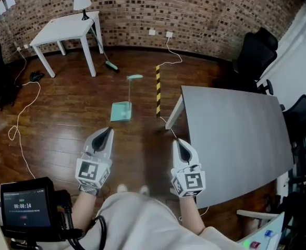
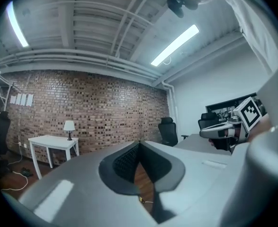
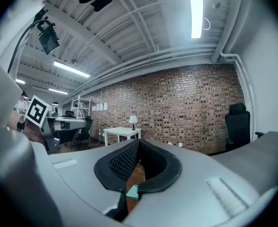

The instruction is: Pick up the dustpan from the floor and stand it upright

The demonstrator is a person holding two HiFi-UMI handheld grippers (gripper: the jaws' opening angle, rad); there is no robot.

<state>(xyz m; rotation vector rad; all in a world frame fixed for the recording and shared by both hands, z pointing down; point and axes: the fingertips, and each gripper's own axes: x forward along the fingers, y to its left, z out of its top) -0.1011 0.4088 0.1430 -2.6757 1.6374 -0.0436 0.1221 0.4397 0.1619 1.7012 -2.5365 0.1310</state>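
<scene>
The teal dustpan [image 1: 121, 111] lies on the wooden floor ahead of me, its long handle [image 1: 131, 90] running away toward the brick wall. Both grippers hang level in front of my body, short of the dustpan and apart from it. My left gripper [image 1: 106, 132] is shut with nothing in it, and its jaws meet at the tip in the left gripper view [image 2: 139, 144]. My right gripper [image 1: 178, 141] is shut and empty too. Below its closed jaws [image 3: 139, 142] a corner of the dustpan [image 3: 131, 192] shows in the right gripper view.
A grey table [image 1: 236, 139] stands close on the right, its corner beside my right gripper. A yellow-black striped strip [image 1: 157, 90] lies right of the dustpan. Further back are a white table [image 1: 69, 30], a lamp [image 1: 82, 3], a broom [image 1: 111, 65], floor cables [image 1: 21, 113] and black chairs [image 1: 254, 53].
</scene>
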